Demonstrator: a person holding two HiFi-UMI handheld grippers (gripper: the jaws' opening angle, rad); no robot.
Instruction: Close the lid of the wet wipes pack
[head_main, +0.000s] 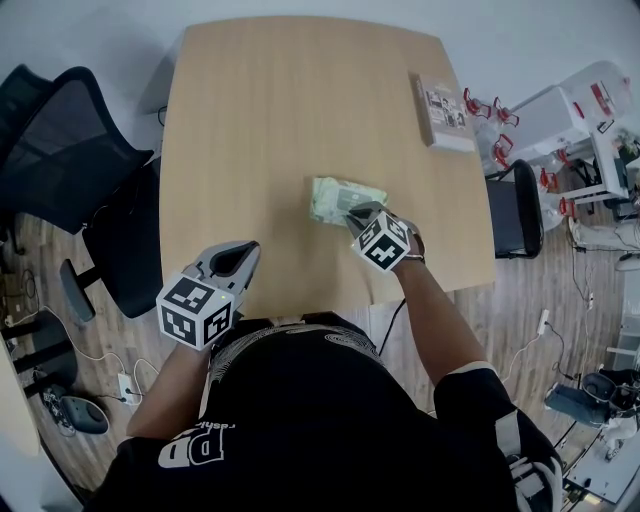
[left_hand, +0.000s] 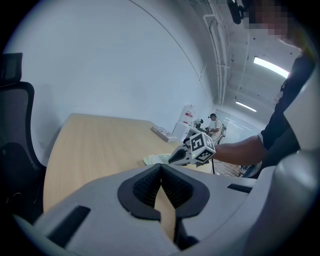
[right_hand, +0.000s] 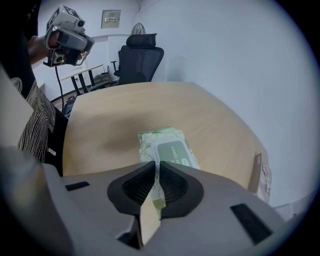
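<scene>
Pale wooden tabletop (head_main: 260, 120) is carrying the soft green wet wipes pack (head_main: 335, 195), its lid lying flat. Over the pack's near end the right gripper (head_main: 355, 212) is pointing down with jaws pressed together, gripping nothing; contact cannot be told. Far right of the pack, a flat cardboard box (head_main: 443, 110) is lying well apart. Near left of the pack, past the table edge, the left gripper (head_main: 240, 255) is hanging with jaws likewise closed and empty. Bare wood is stretching left of and beyond the pack, and a black mesh office chair (head_main: 70, 150) is standing farther left.
</scene>
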